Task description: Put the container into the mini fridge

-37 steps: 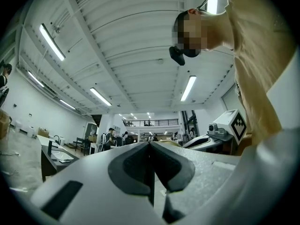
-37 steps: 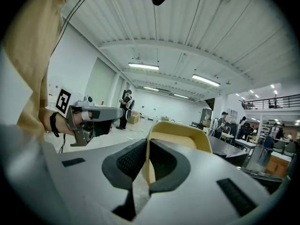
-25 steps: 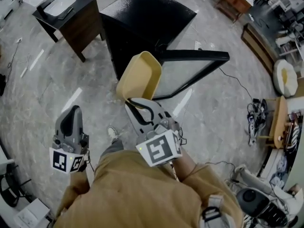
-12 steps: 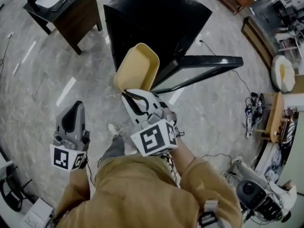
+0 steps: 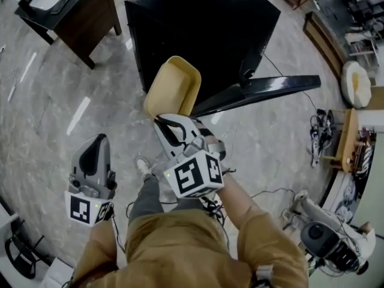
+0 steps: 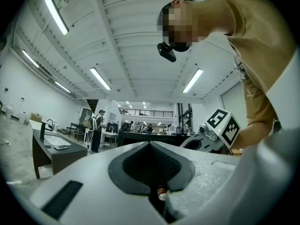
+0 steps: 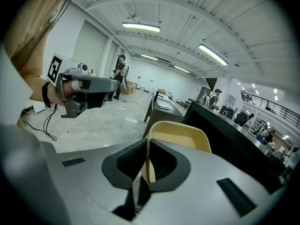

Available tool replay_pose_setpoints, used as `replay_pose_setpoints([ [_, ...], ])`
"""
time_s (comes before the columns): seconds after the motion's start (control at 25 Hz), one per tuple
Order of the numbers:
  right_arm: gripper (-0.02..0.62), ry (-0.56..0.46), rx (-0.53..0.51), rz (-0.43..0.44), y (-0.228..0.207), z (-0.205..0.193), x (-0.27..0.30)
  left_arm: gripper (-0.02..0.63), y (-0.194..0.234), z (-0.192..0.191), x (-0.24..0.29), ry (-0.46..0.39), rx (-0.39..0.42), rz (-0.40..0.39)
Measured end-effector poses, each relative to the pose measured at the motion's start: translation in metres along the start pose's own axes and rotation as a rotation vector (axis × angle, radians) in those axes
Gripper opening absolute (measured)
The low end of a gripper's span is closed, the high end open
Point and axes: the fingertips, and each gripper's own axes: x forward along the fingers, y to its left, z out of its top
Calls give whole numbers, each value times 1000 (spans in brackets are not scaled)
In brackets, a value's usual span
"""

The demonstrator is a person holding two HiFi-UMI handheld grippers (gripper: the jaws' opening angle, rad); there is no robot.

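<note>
A shallow yellow container [image 5: 173, 89] [image 7: 178, 137] is held tilted in the air by its near rim, my right gripper [image 5: 171, 123] [image 7: 146, 168] shut on that rim. Just beyond it stands the black mini fridge [image 5: 201, 26] [image 7: 234, 139], whose door [image 5: 264, 89] hangs open to the right. My left gripper [image 5: 96, 155] [image 6: 151, 149] is lower left, away from the fridge, its jaws together with nothing between them. The fridge's inside is hidden from the head view.
A dark wooden side table [image 5: 66, 8] with a white tray stands to the fridge's left. Cables and gear [image 5: 321, 137] lie on the marble floor at right. The person's leg and shoe [image 5: 143, 168] are below the grippers. People stand far off [image 6: 96, 128].
The person has stepped closer to the fridge, which now sits nearer and more central. The container stays in the right gripper; the left gripper has kept its place.
</note>
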Motion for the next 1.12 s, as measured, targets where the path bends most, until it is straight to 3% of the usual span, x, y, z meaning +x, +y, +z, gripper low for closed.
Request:
replay_pose_setpoints([
  [0.56,14,101,-38,-15,-19,-45,70,3,19,-55,32,-17,-38,-58],
  [1.12,14,212,-44,-3,-31,-106,143,3,59,-100,54,-42,-102,-37],
])
